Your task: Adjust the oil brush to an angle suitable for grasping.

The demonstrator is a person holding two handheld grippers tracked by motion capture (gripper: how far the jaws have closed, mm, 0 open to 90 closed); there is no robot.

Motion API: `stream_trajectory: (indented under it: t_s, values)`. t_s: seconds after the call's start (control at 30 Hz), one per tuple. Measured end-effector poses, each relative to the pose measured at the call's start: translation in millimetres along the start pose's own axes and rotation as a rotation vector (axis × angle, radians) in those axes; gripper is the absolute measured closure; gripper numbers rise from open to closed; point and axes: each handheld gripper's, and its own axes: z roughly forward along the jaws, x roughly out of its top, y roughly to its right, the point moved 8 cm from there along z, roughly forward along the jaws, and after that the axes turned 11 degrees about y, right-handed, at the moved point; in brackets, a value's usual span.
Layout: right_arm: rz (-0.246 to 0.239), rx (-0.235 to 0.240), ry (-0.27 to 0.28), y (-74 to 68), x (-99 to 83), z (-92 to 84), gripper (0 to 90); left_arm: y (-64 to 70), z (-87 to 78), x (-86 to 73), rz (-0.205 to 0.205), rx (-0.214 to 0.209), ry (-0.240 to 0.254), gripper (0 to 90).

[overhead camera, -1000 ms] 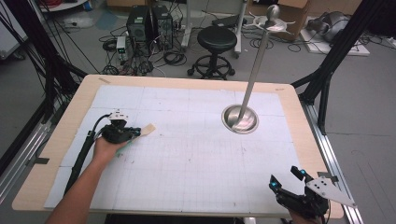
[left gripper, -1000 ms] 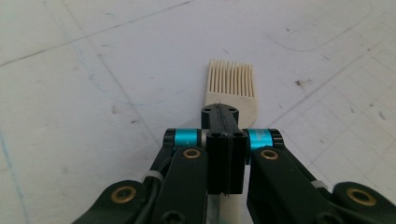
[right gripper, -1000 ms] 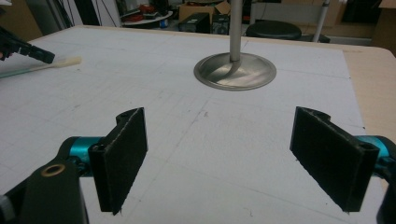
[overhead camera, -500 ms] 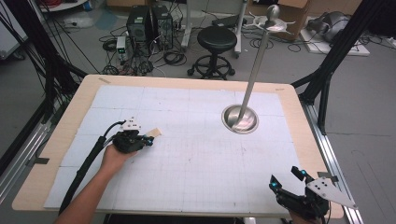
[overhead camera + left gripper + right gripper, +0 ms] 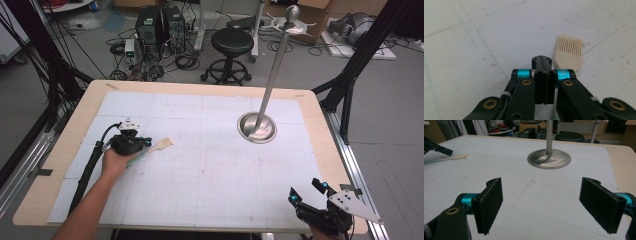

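A cream-headed brush (image 5: 162,145) with a green handle lies on the white gridded mat at the left. My left gripper (image 5: 148,141) sits low over its handle, jaws pressed together with nothing showing between the pads. In the left gripper view the brush head (image 5: 569,53) lies just past and to the right of the shut left gripper (image 5: 541,61). My right gripper (image 5: 306,191) rests at the table's near right corner. In its own view the right gripper (image 5: 541,205) stands wide open over bare mat. That view also has the brush (image 5: 459,157) far off at the left.
A steel pole rises tilted from a round metal base (image 5: 257,127) at the back right of the mat, also seen as the base (image 5: 549,158) ahead of the right gripper. A wooden border (image 5: 60,135) rims the table. A stool and computer cases stand on the floor beyond.
The left hand slid its gripper to the right and toward the near edge along the brush, then drew back a little. The brush head shifted slightly right. The right gripper kept still.
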Motion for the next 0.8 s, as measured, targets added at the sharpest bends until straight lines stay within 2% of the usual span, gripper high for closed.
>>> stream_trajectory:
  t_s: [0.03, 0.1, 0.17, 0.23, 0.3, 0.37, 0.4, 0.47, 0.67, 0.7, 0.77, 0.8]
  values:
    - [0.001, -0.001, -0.002, 0.3, -0.2, -0.4, 17.8, 2.8, 1.8, -0.9, 0.006, -0.008, 0.001, 89.4]
    - [-0.001, 0.0, -0.001, 0.9, -0.5, -0.8, 17.8, 6.4, 2.8, -0.8, -0.022, -0.031, 0.0, 89.4]
    - [0.0, 0.0, -0.002, 0.8, -0.4, -1.4, 17.8, 8.1, 2.6, -0.9, -0.024, -0.037, -0.001, 89.5]
    - [0.002, -0.001, 0.002, 0.5, 0.5, -2.6, 17.8, 13.0, 1.8, -1.9, -0.024, -0.066, -0.011, 89.5]
    - [-0.001, -0.005, 0.01, 2.3, 1.8, -4.3, 17.8, 21.6, 0.4, -3.0, -0.004, -0.106, -0.029, 89.5]
    - [0.002, -0.009, 0.009, 2.9, 1.6, -4.7, 17.8, 25.0, 0.2, -3.3, -0.002, -0.119, -0.031, 89.5]
    - [0.004, -0.009, 0.008, 2.5, 1.6, -4.7, 17.8, 33.0, -0.8, -4.5, 0.01, -0.149, -0.041, 89.5]
    - [0.0, -0.007, 0.008, 2.0, 1.8, -4.4, 17.8, 42.2, -2.4, -5.9, 0.027, -0.175, -0.052, 89.5]
    - [0.005, -0.006, 0.006, 0.7, 1.5, -4.2, 17.9, 69.9, -7.9, -11.0, 0.082, -0.236, -0.064, 89.5]
    - [0.005, -0.006, 0.009, 0.5, 1.9, -4.2, 17.8, 69.9, -7.9, -11.0, 0.082, -0.236, -0.064, 89.5]
    - [0.005, -0.006, 0.011, 0.1, 2.2, -4.5, 17.9, 83.8, -10.5, -13.5, 0.114, -0.277, -0.068, 89.5]
    - [0.005, -0.006, 0.011, 0.1, 2.2, -4.5, 17.9, 83.8, -10.5, -13.5, 0.114, -0.277, -0.068, 89.5]
